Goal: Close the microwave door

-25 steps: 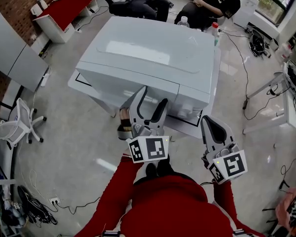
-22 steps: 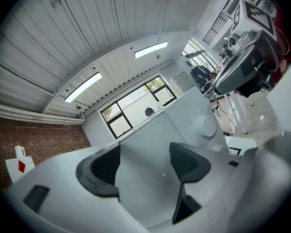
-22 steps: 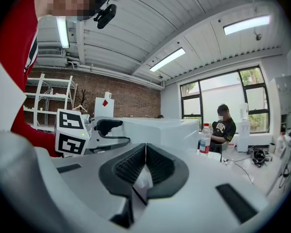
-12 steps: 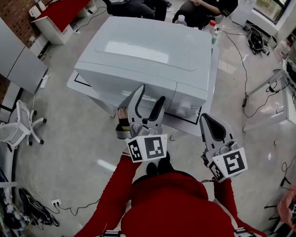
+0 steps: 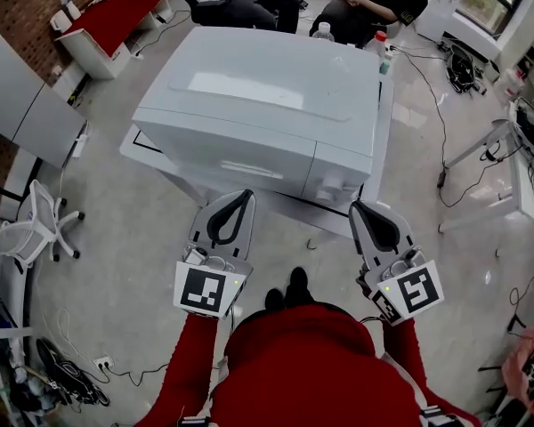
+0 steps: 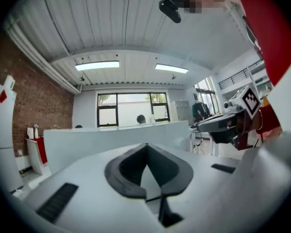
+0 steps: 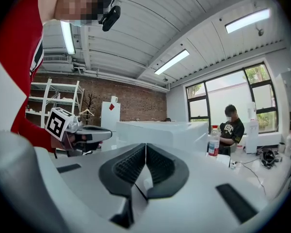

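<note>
The white microwave (image 5: 267, 96) stands on a low table, its door (image 5: 227, 160) flush with the front beside the knob panel (image 5: 334, 185). My left gripper (image 5: 240, 198) hangs just short of the door without touching it; its jaws are closing to shut, with nothing between them. In the left gripper view its fingertips (image 6: 146, 147) meet in front of the microwave (image 6: 111, 140). My right gripper (image 5: 360, 209) is shut and empty below the knob panel. The right gripper view shows its pads (image 7: 145, 147) together, the microwave (image 7: 160, 130) beyond them.
Two bottles (image 5: 323, 32) (image 5: 389, 56) stand behind the microwave. People sit at the far side. A red-topped table (image 5: 116, 16) is at the back left and a white chair (image 5: 40, 221) at left. Cables (image 5: 436, 96) run over the floor at right.
My left gripper has pulled back from the door toward me and leftward, rolled flat, and its open jaws have shut. The right gripper has stayed put.
</note>
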{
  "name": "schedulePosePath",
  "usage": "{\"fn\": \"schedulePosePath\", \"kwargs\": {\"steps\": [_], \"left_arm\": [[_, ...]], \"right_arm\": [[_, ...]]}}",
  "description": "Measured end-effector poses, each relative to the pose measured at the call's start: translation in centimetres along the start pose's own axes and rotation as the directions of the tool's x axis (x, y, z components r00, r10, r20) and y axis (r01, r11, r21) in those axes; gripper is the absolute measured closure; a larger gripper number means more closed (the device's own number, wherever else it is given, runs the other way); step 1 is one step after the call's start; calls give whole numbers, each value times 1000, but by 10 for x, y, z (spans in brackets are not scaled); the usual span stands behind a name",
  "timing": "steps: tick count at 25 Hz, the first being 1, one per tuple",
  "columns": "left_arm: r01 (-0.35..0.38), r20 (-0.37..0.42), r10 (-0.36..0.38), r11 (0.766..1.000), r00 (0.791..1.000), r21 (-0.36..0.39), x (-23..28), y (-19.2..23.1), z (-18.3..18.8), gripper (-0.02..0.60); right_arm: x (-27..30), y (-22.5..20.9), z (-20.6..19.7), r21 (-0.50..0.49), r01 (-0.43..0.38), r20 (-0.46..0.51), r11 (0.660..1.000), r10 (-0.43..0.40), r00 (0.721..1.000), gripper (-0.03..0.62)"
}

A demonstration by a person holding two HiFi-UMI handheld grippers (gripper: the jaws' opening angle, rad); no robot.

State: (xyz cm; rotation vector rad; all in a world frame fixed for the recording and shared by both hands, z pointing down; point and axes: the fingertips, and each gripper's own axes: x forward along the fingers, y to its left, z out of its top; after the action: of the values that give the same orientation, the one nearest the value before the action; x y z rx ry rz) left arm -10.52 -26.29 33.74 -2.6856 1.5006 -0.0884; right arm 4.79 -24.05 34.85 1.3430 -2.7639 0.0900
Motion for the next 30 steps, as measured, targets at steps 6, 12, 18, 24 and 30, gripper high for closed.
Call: {"fn": "schedulePosePath", "kwargs": {"steps": [6,12,18,24,30], "left_arm": [[84,-75,-92,991,993,-106,-20,-23,-33,572],[93,-86,-104,989,991,-115,-21,-28,-33,572],[77,-70,-86,990,994,-116,-22,-23,-29,572],[69,-67,-77,991,995,-116,-20,-21,-29,572],[72,-67,-81,990,995,-125,-19,-20,-29,572]], "right_arm": [[-1,7,-7,20,-10,-10,1000,10,1000,580],[-2,14,-9,18,-28,-16,999,28,999,580],[0,20,-10,20,-49,-15,999,49,999,580],[3,22,-9,19,-65,-13,998,65,998,580],[5,21,-10,27,-69,-25,997,70,997,582]]}}
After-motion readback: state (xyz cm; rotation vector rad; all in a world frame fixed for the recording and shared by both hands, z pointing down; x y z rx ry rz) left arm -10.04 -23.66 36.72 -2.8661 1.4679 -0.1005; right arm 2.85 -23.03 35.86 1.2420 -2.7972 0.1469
